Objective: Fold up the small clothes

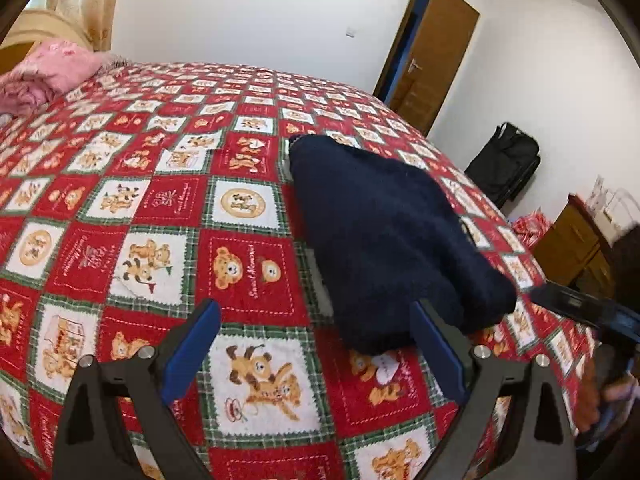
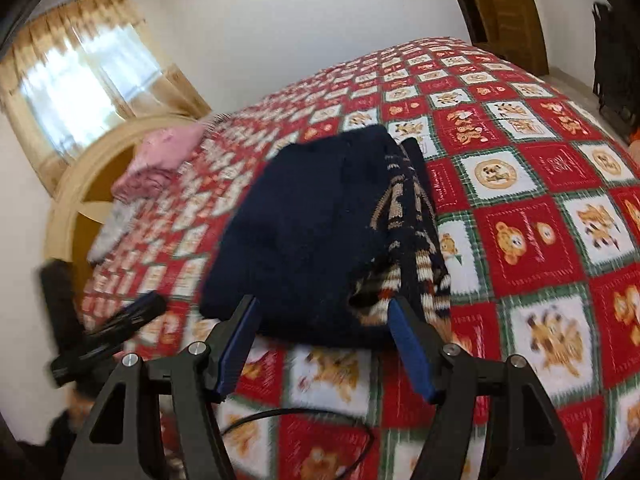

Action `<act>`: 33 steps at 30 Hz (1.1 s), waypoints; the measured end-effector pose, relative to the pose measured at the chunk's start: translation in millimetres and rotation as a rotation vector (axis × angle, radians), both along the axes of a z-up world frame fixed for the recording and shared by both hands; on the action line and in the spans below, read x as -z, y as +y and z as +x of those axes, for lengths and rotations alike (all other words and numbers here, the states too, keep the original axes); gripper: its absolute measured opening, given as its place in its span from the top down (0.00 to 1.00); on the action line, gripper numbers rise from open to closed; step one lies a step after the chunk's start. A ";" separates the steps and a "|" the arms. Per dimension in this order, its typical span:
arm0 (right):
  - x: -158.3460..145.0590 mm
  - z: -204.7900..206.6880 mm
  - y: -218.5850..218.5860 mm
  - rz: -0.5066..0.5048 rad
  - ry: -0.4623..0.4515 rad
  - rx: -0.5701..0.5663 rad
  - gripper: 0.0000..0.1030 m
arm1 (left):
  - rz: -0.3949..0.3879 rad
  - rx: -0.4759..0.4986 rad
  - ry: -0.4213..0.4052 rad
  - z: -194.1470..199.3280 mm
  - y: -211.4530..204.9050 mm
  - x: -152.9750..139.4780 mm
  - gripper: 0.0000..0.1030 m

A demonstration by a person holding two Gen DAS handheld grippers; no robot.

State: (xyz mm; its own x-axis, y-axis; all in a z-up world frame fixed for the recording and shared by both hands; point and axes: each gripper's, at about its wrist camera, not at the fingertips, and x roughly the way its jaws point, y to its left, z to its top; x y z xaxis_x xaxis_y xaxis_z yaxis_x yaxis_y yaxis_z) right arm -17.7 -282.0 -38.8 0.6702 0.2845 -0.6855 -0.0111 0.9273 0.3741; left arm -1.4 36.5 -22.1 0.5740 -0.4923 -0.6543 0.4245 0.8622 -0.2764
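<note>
A folded navy knit sweater (image 1: 392, 232) lies on the red teddy-bear quilt (image 1: 160, 208). In the right wrist view the sweater (image 2: 312, 232) shows a tan and white striped pattern along its right fold. My left gripper (image 1: 316, 312) stands open just short of the sweater's near left corner, and its right finger overlaps the cloth's edge in the picture. My right gripper (image 2: 323, 304) is open too, with the sweater's near edge lying between its blue pads, which do not press it. Each view shows the other gripper blurred at its edge: the right gripper (image 1: 580, 308) and the left gripper (image 2: 120, 320).
A pink blanket (image 1: 48, 72) is bunched at the head of the bed by a wooden headboard (image 2: 80, 184). A brown door (image 1: 432, 48), a black bag (image 1: 504, 164) and a wooden cabinet (image 1: 576, 240) stand past the bed. A black cable (image 2: 300, 416) loops under my right gripper.
</note>
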 end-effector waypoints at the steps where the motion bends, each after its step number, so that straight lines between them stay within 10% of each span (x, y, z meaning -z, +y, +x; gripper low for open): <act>1: 7.3 5.4 2.5 -0.027 0.025 -0.009 0.49 | 0.012 -0.002 -0.011 -1.6 1.1 -0.4 0.06; 3: 22.9 16.7 2.5 -0.045 0.085 -0.028 0.91 | 0.025 -0.008 -0.017 0.1 2.9 -0.8 0.06; 7: 9.3 8.1 -12.8 -0.088 0.025 -0.008 0.92 | 0.037 -0.018 -0.003 7.0 1.2 2.6 0.06; 15: 30.8 5.3 -42.8 -0.119 0.108 0.007 0.92 | 0.094 0.024 -0.056 25.5 -33.1 -4.9 0.06; 22: -16.3 7.6 -83.5 0.102 0.030 0.072 0.88 | 0.168 0.074 -0.027 44.2 -77.3 14.7 0.06; 26: -43.4 52.6 -82.8 0.015 -0.046 0.068 0.35 | 0.181 0.085 0.017 43.2 -86.4 39.1 0.06; 30: -35.0 132.1 -64.3 -0.066 -0.012 -0.023 0.33 | 0.148 0.081 0.055 41.2 -84.3 45.4 0.06; 33: -11.8 178.9 -50.4 -0.134 0.039 -0.070 0.53 | 0.154 0.085 0.050 39.7 -85.3 43.8 0.06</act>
State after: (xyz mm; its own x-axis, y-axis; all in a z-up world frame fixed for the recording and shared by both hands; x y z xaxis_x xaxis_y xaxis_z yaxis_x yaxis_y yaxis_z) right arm 161.2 -332.3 -27.0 0.6239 0.2342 -0.7456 -0.0657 0.9664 0.2485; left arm 38.3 -48.7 -65.9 0.4994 -0.4289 -0.7527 0.4864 0.8578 -0.1661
